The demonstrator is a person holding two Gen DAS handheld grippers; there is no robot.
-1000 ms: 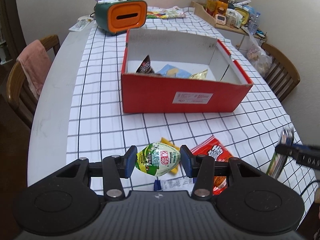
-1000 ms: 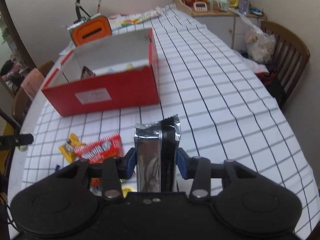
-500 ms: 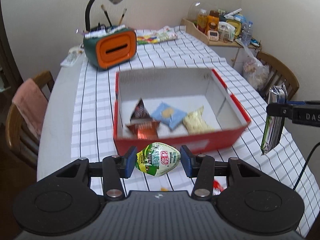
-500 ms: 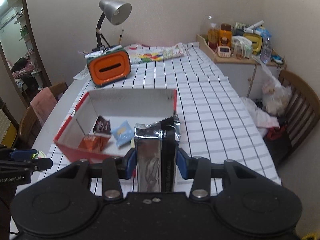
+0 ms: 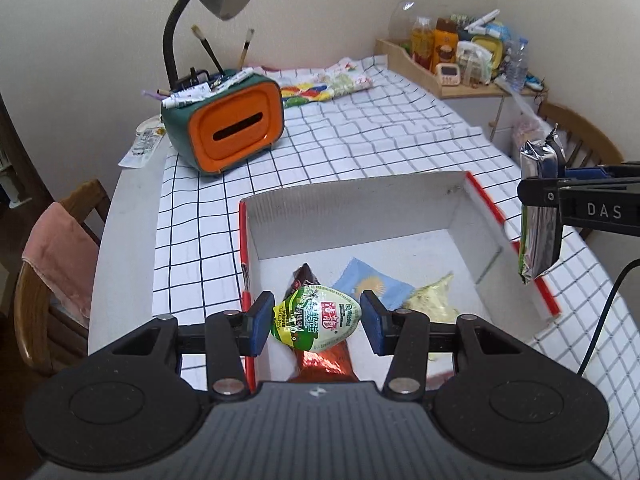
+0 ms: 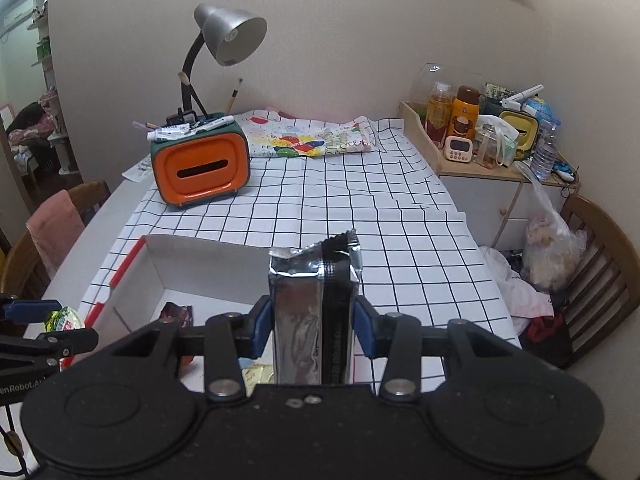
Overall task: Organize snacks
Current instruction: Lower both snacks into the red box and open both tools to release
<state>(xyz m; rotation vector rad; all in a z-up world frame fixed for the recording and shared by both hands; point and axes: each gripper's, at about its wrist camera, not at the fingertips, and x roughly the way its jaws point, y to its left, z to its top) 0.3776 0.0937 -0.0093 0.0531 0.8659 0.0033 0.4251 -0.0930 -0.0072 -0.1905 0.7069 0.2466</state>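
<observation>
Fingers (image 5: 256,322) of the left gripper (image 5: 316,322) pinch an egg-shaped snack pack (image 5: 316,319) at its two ends, while those of the right gripper (image 6: 314,330) clamp a tall silver foil packet (image 6: 312,320) across its flat sides. Just beyond and below both sets of fingers sits the red cardboard box (image 5: 472,216), open on the checked table (image 5: 360,136); beneath the left fingers lie a dark red wrapper (image 5: 324,360), a blue packet (image 5: 376,284) and a pale yellow one (image 5: 432,304). The foil packet hangs over the box's right-hand wall in the left camera's view. Both snacks look light. The egg pack's glossy film and rounded shape appear slippery, so a hold at the ends suits it best. The foil packet seems thin and easily crushed; a gentle hold around its middle would likely spare the contents.
</observation>
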